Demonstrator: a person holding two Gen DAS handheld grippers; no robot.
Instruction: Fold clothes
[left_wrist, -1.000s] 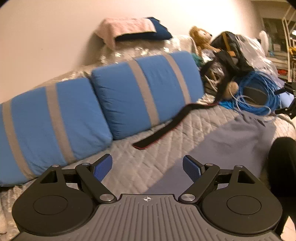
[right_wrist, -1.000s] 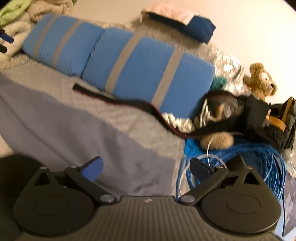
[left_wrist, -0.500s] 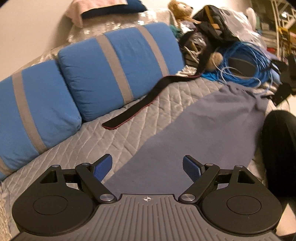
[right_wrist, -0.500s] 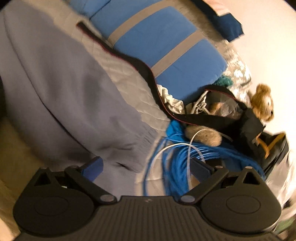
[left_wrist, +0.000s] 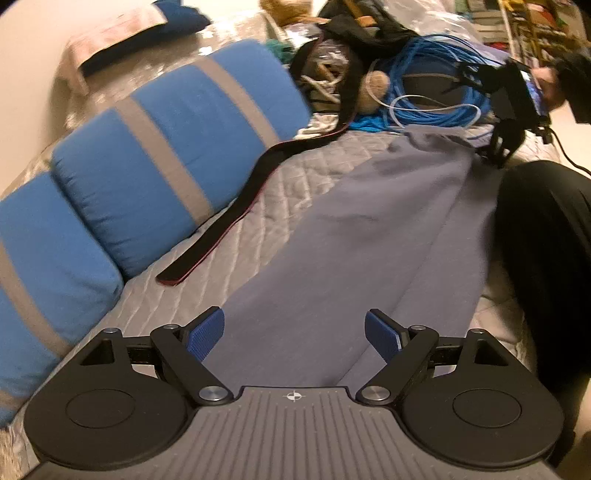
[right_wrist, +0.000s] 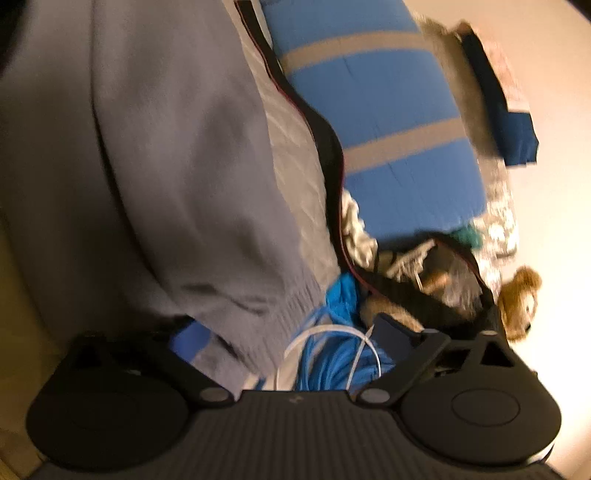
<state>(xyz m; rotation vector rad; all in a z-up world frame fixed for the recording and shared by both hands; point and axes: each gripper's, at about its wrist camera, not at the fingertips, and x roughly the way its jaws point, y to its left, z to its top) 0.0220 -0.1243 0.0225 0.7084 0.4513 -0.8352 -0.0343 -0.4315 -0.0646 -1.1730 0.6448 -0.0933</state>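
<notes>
A grey garment (left_wrist: 351, 236) lies stretched out along a quilted grey sofa seat (left_wrist: 295, 177). My left gripper (left_wrist: 294, 334) is open and empty, just above the garment's near end. The right gripper's body (left_wrist: 506, 96) shows in the left wrist view at the garment's far end. In the blurred right wrist view my right gripper (right_wrist: 291, 338) is open, with the garment's ribbed hem (right_wrist: 280, 306) lying between its blue pads (right_wrist: 192, 341).
Blue cushions with grey stripes (left_wrist: 166, 147) line the sofa back. A black strap (left_wrist: 240, 210) lies on the quilt. A coil of blue cable (left_wrist: 436, 85), a black bag (left_wrist: 354, 33) and a teddy bear (right_wrist: 521, 299) crowd the far end. A dark trouser leg (left_wrist: 546, 258) is at right.
Both grippers have moved down towards the garment. The left now hovers over its near end; the right has tilted and closed in on the ribbed hem by the blue cable.
</notes>
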